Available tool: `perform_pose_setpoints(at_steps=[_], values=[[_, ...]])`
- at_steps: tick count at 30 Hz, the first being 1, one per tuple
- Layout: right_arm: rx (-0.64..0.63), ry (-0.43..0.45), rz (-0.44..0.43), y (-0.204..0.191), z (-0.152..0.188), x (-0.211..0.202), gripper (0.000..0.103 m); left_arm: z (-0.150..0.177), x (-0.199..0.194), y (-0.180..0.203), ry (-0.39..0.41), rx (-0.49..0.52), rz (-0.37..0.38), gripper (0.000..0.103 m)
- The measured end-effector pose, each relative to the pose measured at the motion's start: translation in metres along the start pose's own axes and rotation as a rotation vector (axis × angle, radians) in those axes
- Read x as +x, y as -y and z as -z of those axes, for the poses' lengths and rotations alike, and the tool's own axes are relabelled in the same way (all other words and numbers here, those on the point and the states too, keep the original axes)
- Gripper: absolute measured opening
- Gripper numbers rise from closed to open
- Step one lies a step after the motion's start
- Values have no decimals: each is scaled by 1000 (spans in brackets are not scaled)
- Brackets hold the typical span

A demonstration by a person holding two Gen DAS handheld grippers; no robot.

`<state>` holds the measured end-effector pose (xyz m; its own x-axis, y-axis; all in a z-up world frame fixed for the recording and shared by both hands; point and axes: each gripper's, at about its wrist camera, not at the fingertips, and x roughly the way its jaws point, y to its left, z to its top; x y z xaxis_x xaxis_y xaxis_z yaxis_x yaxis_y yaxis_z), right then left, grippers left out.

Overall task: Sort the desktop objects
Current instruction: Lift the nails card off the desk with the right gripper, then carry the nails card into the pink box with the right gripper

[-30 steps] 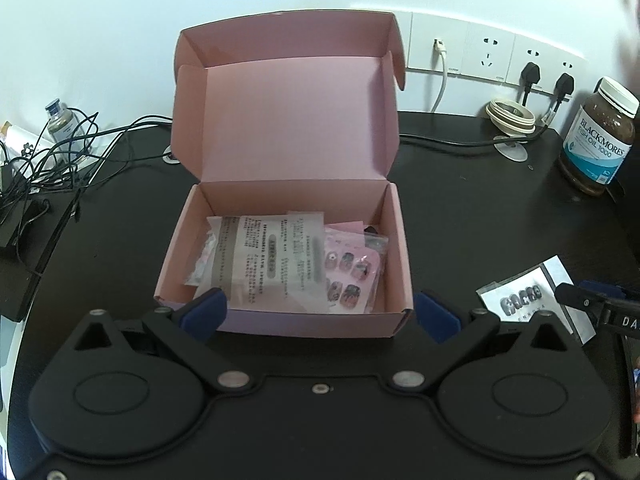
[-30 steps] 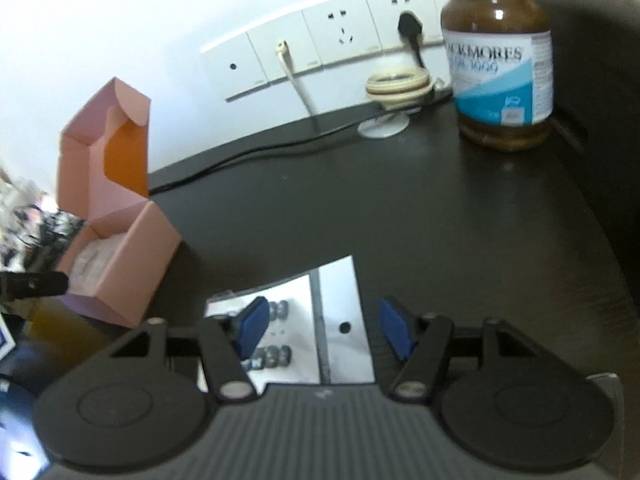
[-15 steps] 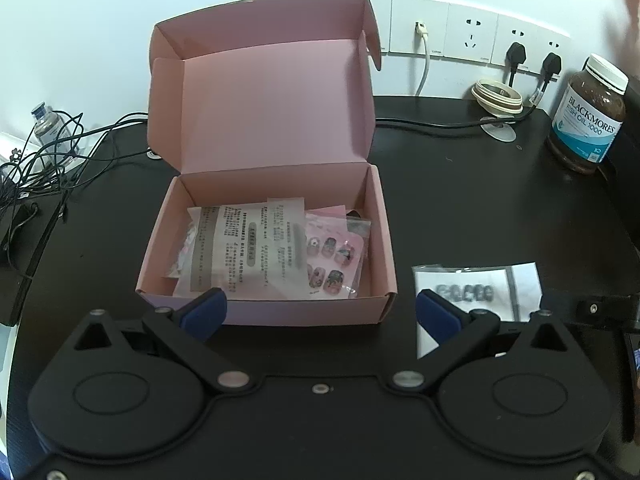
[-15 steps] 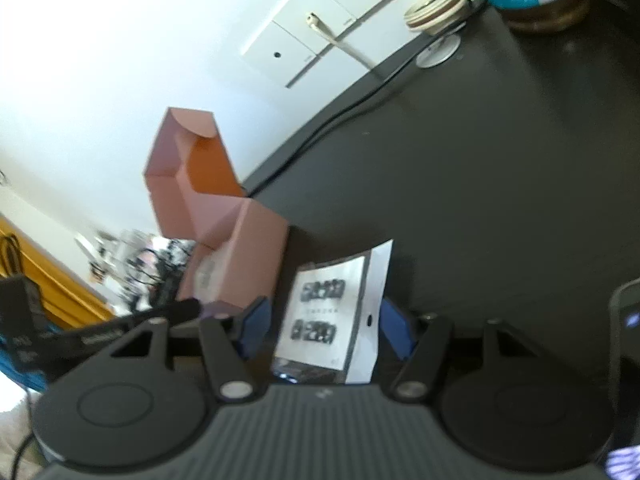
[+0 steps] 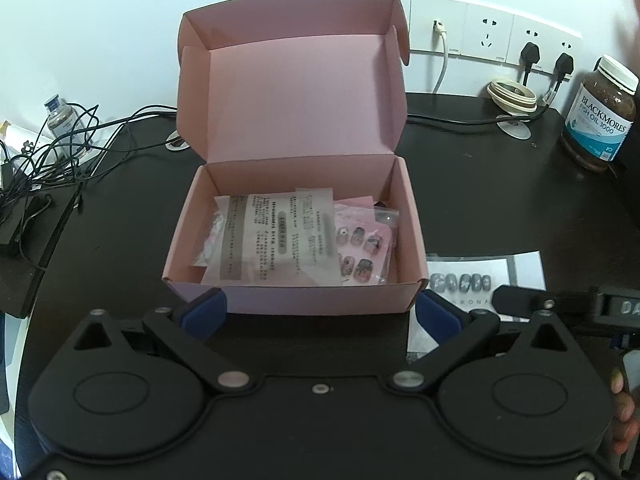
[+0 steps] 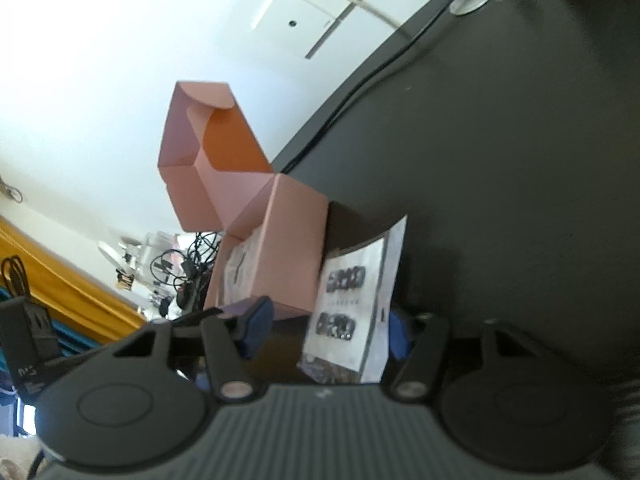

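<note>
An open pink box (image 5: 288,300) stands on the black desk with its lid up. It holds printed paper sheets (image 5: 280,240) and packets of press-on nails (image 5: 364,248). My left gripper (image 5: 320,314) is open, its blue fingertips just in front of the box's two front corners. A clear packet of nails (image 5: 480,276) lies on the desk against the box's right side. My right gripper (image 6: 330,326) is rolled to one side and its jaws are closing, with that packet (image 6: 352,300) between them; the left pad stands clear of it. The pink box (image 6: 292,240) shows just behind.
A brown fish oil bottle (image 5: 600,120) stands at the back right, near a coiled cable holder (image 5: 512,96) and wall sockets (image 5: 488,36). Tangled cables (image 5: 48,152) and a small bottle (image 5: 60,116) crowd the left edge. A hand (image 5: 624,420) shows at the lower right.
The right gripper rolled and swung towards the pink box, and its fingers narrowed. The nail packet between them now lies closer to the box. The left gripper barely moved.
</note>
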<state>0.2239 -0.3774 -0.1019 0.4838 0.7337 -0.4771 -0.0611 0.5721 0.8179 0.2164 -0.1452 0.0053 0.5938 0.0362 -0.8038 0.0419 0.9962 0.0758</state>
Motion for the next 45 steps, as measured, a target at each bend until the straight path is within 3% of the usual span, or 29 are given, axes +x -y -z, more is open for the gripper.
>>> perform_pose_setpoints(at_steps=[1, 2, 4, 10, 17, 29, 38, 45], values=[[-7, -8, 6, -2, 0, 4, 41, 0, 0, -1, -1, 0, -2, 102], [-11, -11, 14, -4, 0, 6, 22, 0, 1, -2, -4, -1, -3, 102], [-12, -7, 34, -7, 0, 9, 7, 0, 1, -4, -6, -9, -3, 102], [-72, 27, 54, -31, 0, -1, 5, -1, -1, -11, 6, -47, 29, 102], [-99, 77, 160, -47, 0, -14, 5, -2, -5, -20, 17, -60, 81, 102], [-177, 241, 319, -87, -5, -32, 5, -7, -12, -51, 54, -96, 76, 102], [-335, 287, 335, -129, 1, -29, 5, -2, -9, -73, 42, -121, 78, 102], [-405, 258, 255, -157, 0, -15, 5, -1, -6, -90, 33, -162, 70, 102]])
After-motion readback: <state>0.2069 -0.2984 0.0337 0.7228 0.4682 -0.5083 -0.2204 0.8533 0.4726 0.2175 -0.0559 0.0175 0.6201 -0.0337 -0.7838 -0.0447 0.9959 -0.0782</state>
